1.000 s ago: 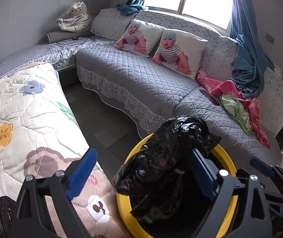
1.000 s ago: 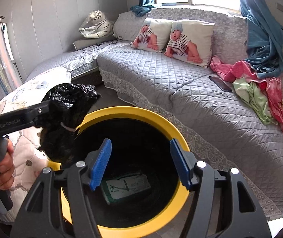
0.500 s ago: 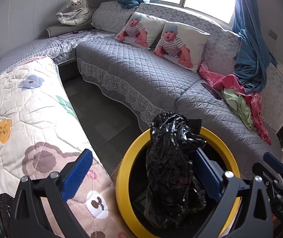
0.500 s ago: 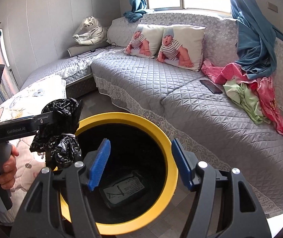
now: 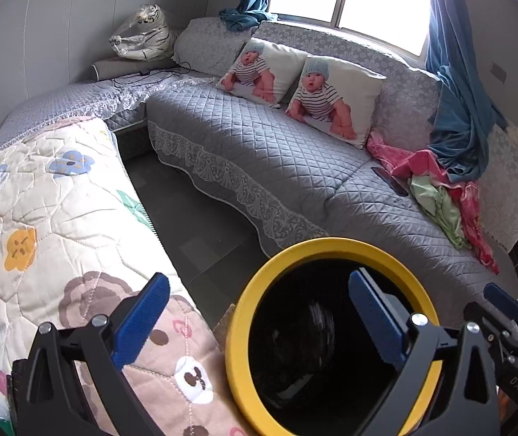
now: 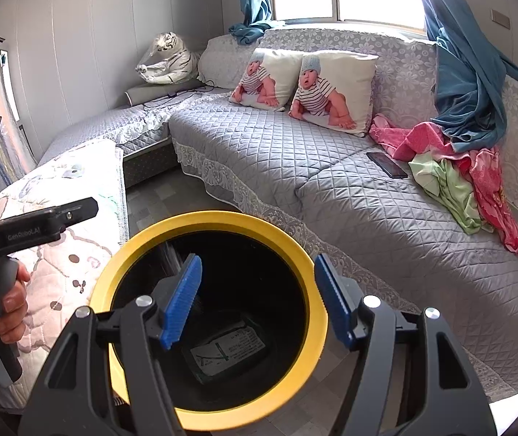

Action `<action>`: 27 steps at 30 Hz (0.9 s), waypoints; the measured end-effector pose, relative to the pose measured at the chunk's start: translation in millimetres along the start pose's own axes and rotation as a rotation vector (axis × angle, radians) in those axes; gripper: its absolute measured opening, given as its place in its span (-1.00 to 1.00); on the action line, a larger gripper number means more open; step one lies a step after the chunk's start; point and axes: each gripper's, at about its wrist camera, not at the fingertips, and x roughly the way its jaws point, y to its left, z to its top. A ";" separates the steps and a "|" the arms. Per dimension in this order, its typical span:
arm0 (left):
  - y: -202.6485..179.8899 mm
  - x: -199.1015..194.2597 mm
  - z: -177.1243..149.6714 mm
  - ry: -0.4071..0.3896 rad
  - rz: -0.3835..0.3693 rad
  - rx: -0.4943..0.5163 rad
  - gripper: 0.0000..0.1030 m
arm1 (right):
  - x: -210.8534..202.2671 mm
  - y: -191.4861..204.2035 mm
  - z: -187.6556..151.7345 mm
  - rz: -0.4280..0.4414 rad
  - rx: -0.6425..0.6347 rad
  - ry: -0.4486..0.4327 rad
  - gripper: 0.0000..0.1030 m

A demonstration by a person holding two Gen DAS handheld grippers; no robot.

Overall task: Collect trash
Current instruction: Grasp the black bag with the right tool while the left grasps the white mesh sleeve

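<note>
Yellow-rimmed bin (image 5: 239,330) sits right under your spread, empty left claw (image 5: 259,321) and right claw (image 6: 257,299), so drops fall straight in.

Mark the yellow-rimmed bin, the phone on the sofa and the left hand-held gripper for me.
yellow-rimmed bin (image 6: 295,250): right wrist view, far right arc of rim.
phone (image 6: 386,164): right wrist view, middle of dark screen.
left hand-held gripper (image 5: 259,319): left wrist view, midway between blue fingertips.
</note>
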 end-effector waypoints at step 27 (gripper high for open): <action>196.4 -215.2 -63.9 -0.246 0.343 -0.268 0.85 | -40.9 205.9 -7.1 0.395 -0.378 -0.118 0.33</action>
